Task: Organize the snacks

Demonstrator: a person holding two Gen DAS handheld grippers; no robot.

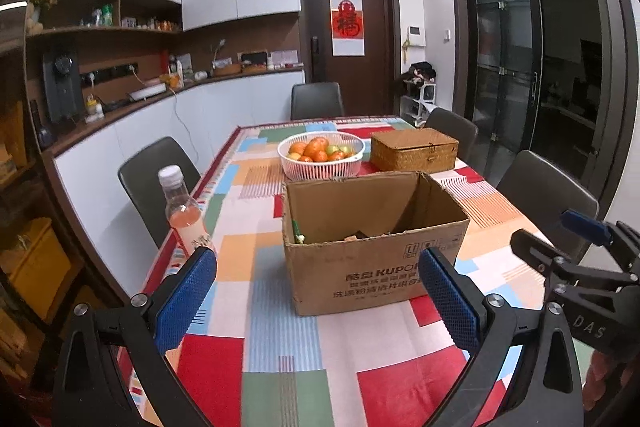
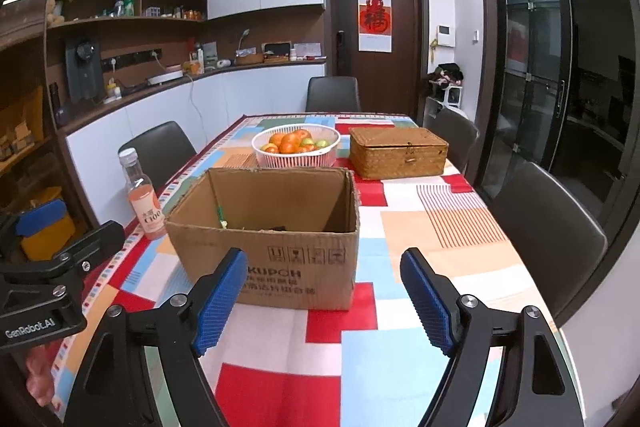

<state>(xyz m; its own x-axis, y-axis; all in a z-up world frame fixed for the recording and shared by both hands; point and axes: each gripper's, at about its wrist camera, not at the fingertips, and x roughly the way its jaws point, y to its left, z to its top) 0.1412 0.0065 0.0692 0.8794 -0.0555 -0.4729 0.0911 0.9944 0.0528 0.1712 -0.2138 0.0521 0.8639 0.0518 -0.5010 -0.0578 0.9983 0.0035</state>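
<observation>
Both grippers, left (image 1: 316, 291) and right (image 2: 324, 297), hold ridged blue jaws apart (nothing between) before the corrugated cardboard box (image 2: 276, 247) mid-surface.

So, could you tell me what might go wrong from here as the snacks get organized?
The bottle stands near the table's left edge, so a sweep by the left gripper could knock it off. The cardboard box has tall walls that either open gripper could catch when reaching in. The fruit basket sits just behind the box and could be shoved.

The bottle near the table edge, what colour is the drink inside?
Pinkish orange, filling the lower part of the bottle under a white cap; clearest in the right wrist view.
</observation>
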